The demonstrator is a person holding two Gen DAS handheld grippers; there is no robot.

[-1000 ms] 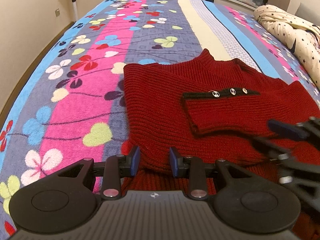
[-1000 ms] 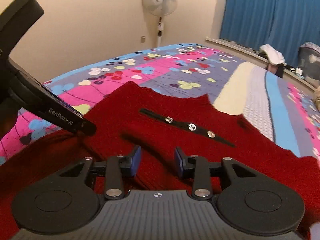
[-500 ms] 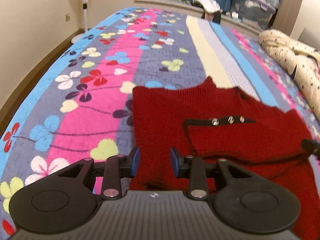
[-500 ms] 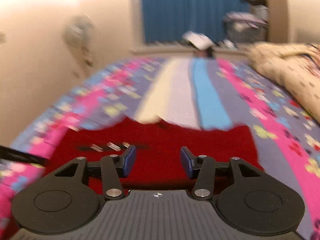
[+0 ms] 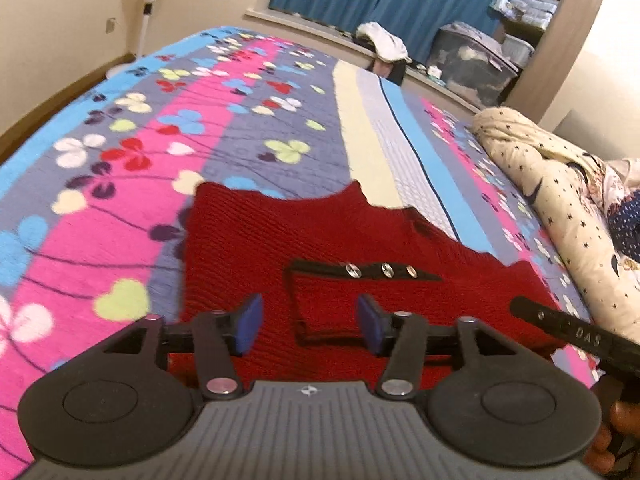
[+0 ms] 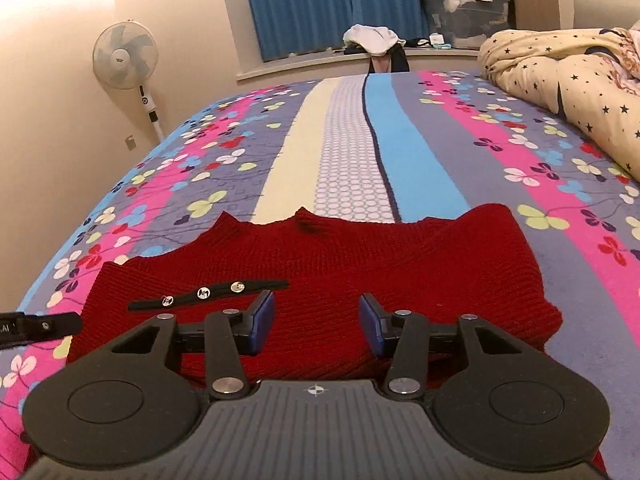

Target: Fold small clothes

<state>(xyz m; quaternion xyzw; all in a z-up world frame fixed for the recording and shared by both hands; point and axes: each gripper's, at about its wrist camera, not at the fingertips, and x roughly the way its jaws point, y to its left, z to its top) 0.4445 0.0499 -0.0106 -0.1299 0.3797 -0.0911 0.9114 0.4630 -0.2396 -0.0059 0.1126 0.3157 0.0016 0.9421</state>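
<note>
A small red knit sweater [image 5: 256,248] [image 6: 384,264] lies flat on the bed, one sleeve folded across its front. That sleeve ends in a black cuff with three silver buttons [image 5: 384,270] [image 6: 204,292]. My left gripper [image 5: 310,326] hovers just above the sweater's near left part; its jaws are opening and nothing is between them. My right gripper [image 6: 317,326] hangs over the sweater's near middle, jaws apart and holding nothing. The right gripper's finger [image 5: 568,332] shows at the right of the left wrist view, with a person's hand [image 5: 612,432] below it.
The bed carries a striped floral blanket [image 6: 352,152]. A cream star-print duvet [image 6: 568,72] is bunched at the right. A standing fan [image 6: 124,56] is by the left wall. Clothes and a storage box [image 6: 464,8] sit on the sill under blue curtains.
The left gripper's jaws have spread wider and its view has tilted up. The right gripper swung right across the sweater, rolled level, and its jaws parted somewhat.
</note>
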